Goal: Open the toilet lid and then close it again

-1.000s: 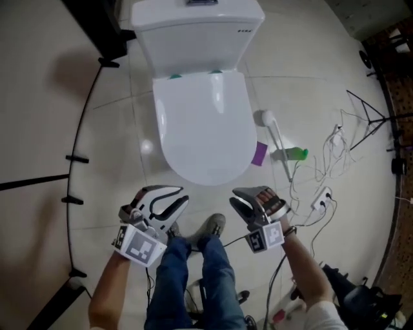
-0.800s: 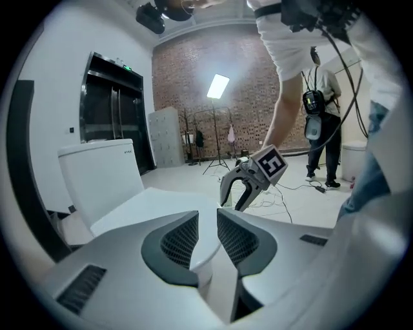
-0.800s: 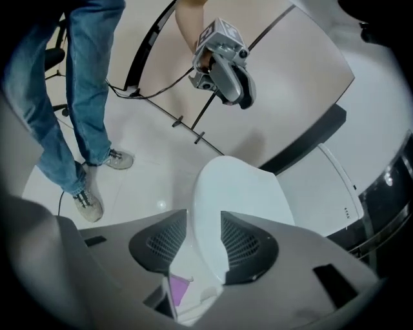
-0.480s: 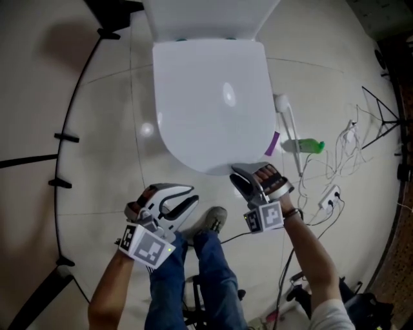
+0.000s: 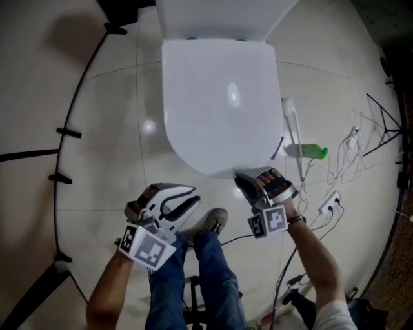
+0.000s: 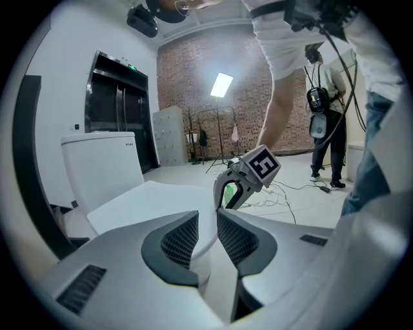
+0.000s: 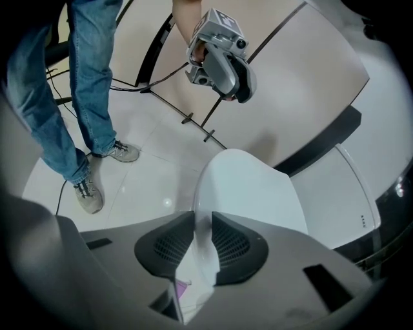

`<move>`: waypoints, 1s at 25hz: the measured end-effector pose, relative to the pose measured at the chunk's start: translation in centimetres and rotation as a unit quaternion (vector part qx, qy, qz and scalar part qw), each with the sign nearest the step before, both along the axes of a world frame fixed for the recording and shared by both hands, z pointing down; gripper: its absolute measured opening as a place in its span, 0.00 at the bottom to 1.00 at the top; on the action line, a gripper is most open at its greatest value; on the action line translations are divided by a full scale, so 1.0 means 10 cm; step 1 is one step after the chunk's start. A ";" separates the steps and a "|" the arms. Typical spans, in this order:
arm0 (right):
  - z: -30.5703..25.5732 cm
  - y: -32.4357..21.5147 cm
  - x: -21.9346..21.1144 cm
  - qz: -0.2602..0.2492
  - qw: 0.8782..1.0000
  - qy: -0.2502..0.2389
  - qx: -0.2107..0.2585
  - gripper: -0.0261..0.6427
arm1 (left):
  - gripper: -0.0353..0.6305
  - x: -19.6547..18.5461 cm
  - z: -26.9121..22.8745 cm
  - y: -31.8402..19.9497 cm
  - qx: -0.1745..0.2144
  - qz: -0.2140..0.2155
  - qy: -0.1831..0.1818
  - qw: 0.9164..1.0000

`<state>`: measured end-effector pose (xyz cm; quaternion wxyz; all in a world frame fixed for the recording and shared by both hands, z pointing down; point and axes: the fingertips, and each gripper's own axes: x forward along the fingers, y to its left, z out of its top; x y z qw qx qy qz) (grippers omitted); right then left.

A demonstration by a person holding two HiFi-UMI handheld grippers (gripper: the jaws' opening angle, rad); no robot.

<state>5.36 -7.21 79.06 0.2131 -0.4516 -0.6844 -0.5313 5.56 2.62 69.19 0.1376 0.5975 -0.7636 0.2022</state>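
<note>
Your right claw (image 5: 242, 178) is at the front rim of the toilet lid (image 5: 219, 103). Its jaws have just been closing and now pinch the lid's front edge between the pads. The lid is down flat and stretches away from that claw toward the cistern (image 5: 219, 16).

Your left claw (image 5: 192, 197) hangs to the left of the right one, short of the lid and apart from it, over the floor (image 5: 110, 129). Its jaws stand a narrow gap apart with nothing between them.

A grey shoe (image 5: 210, 224) sits just behind, between the two claws. Off to the right of the right claw are a green bottle (image 5: 311, 152), a white long-handled tool (image 5: 293, 132), and a power strip (image 5: 328, 201) with loose cables (image 5: 352, 151).
</note>
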 end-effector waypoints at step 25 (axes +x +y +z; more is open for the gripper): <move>-3.70 -0.12 -2.21 0.112 0.976 -0.149 -0.115 0.09 | 0.18 -1.16 -2.41 0.41 0.029 -0.055 -0.098 0.993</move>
